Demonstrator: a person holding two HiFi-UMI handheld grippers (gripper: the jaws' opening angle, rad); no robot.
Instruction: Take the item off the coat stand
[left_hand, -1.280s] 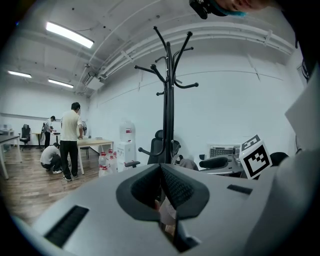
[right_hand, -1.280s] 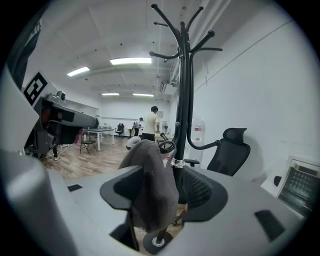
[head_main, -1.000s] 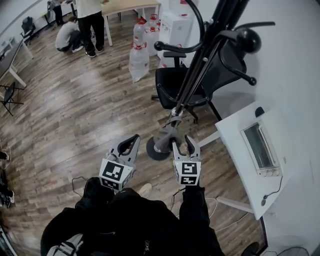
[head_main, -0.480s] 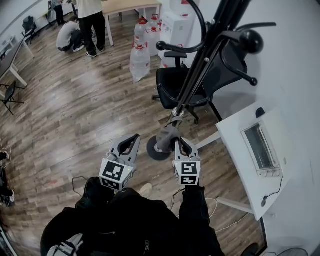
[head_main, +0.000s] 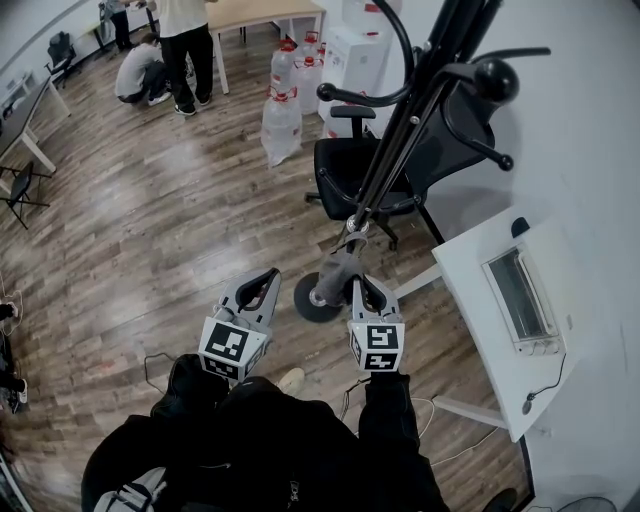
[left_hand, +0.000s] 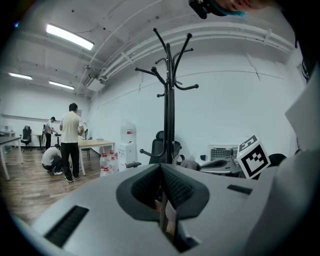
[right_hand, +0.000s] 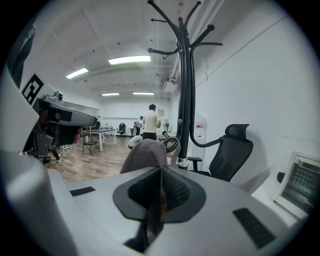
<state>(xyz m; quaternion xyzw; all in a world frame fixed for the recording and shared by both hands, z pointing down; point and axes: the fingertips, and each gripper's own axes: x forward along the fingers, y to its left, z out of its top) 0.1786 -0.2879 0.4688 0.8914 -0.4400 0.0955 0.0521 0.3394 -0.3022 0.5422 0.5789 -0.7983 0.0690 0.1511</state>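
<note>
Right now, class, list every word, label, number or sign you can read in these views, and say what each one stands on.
No text here can be read.
Water dispenser: red label, too small and blurred to read.
Water bottles: any print is too small to read.
Left marker cube and right marker cube: black-and-white square patterns, no letters or numbers.

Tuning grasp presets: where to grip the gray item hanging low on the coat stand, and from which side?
Its loose lower edge, from the person's side, away from the pole. The gray item hangs limp beside it, so thin fabric suits the jaws; the right tool is shut there.
</note>
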